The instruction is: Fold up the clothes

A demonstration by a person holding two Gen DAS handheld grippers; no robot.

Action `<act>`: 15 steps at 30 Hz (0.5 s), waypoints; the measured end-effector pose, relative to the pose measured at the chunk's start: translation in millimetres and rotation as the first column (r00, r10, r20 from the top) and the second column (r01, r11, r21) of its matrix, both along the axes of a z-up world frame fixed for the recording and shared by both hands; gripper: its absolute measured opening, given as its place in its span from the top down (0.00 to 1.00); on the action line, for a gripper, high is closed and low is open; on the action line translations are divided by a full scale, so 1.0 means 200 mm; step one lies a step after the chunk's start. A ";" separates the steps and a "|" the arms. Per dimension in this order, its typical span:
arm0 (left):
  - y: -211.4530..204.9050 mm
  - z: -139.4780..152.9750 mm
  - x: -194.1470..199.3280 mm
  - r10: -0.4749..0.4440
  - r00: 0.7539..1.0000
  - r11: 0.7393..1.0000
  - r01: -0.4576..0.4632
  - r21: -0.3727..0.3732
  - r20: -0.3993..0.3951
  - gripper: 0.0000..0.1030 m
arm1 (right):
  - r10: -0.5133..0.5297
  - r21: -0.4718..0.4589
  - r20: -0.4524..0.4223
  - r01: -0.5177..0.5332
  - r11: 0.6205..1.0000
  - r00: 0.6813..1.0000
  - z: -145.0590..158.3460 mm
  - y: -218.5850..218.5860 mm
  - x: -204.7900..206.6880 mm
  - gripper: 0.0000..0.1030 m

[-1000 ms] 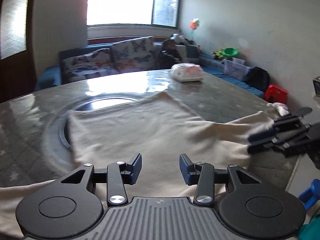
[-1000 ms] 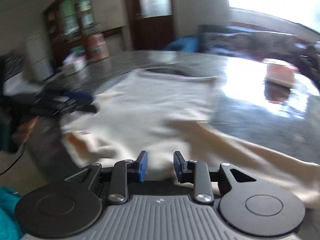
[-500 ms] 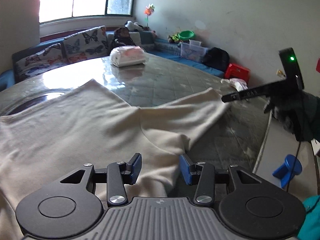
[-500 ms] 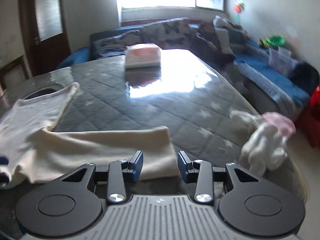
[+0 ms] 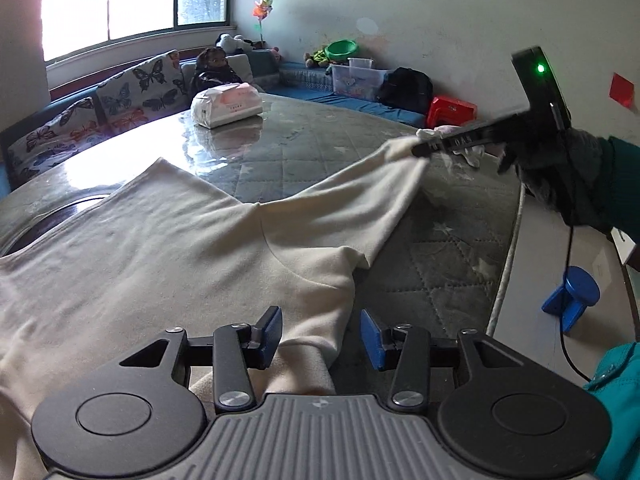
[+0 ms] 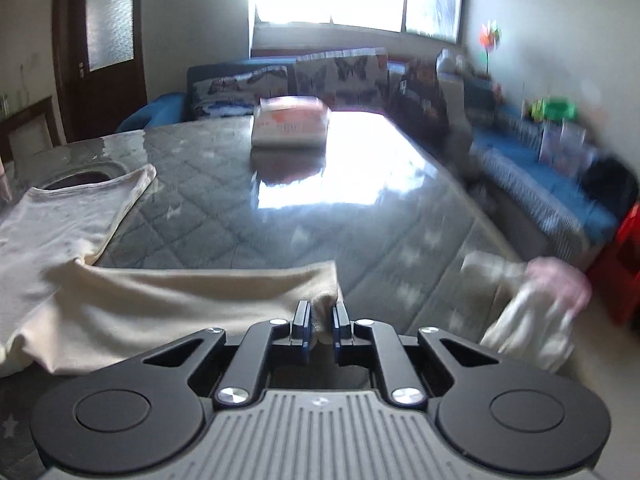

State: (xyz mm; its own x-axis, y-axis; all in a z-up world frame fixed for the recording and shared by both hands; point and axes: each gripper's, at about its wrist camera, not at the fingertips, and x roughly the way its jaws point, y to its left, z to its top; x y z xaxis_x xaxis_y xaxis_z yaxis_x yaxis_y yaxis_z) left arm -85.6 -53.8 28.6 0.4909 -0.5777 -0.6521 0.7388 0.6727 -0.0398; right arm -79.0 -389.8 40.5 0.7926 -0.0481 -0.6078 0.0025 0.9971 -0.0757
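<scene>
1. The cream garment (image 5: 168,248) lies spread across the near and left part of the quilt-patterned surface (image 5: 452,256), its body mostly flat and one sleeve (image 5: 352,196) drawn out to the right toward the surface's edge.

2. The right gripper (image 6: 320,320) has the cuff end of that sleeve between its fingers (image 6: 301,318). The fingers are closing, and in the right wrist view the cloth is bunched and pinched between the pads, so I read this as a grip on the sleeve end. In the left wrist view the same cuff hangs lifted just above the surface.

3. The left gripper (image 5: 320,338) hovers over the near edge of the garment with its fingers (image 5: 269,332) spread apart. A fold of cloth lies below and between them, but the pads do not press on it, so nothing is held there.

4. The step in hand looks like the sleeve fold: the cuff is taken and the sleeve is ready to be carried back over the body.

5. The next move calls for the right hand to bring the cuff leftward across the garment and lay it flat, while the left fingers pin or pinch the near edge so the body does not drag along.

6. A wrapped pack (image 5: 226,105) at the far side and a small pale bundle (image 6: 528,312) at the right edge sit clear of the fold path.
</scene>
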 end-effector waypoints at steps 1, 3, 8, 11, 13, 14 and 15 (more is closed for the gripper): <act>0.00 -0.01 0.00 -0.010 1.000 1.000 0.010 0.011 -0.004 0.54 | 0.002 -0.027 0.018 -0.001 1.000 1.000 0.02 0.01 0.01 0.91; -0.01 -0.04 -0.01 -0.028 1.000 0.999 0.028 0.031 -0.002 0.53 | -0.002 -0.051 0.030 0.003 0.999 1.000 0.03 0.01 0.03 0.91; 0.00 -0.04 -0.03 -0.045 0.999 0.998 0.044 0.034 0.016 0.51 | -0.033 -0.030 -0.028 0.032 0.999 0.999 -0.06 -0.02 0.08 0.85; 0.00 0.00 -0.03 -0.047 0.999 0.999 0.046 0.026 0.025 0.51 | -0.053 -0.020 -0.028 0.053 0.998 0.998 -0.07 -0.05 0.07 0.82; -0.01 0.05 -0.02 -0.053 0.997 0.999 0.052 0.012 0.051 0.51 | -0.058 0.000 -0.005 0.058 0.998 0.998 -0.04 -0.07 0.05 0.81; -0.03 0.07 -0.02 -0.054 0.997 0.999 0.054 -0.001 0.059 0.51 | -0.050 0.012 0.008 0.050 0.999 0.999 -0.02 -0.06 0.05 0.81; -0.04 0.08 0.00 -0.054 0.997 0.998 0.055 -0.016 0.061 0.50 | -0.039 0.023 0.019 0.038 0.999 0.999 -0.01 -0.06 0.05 0.81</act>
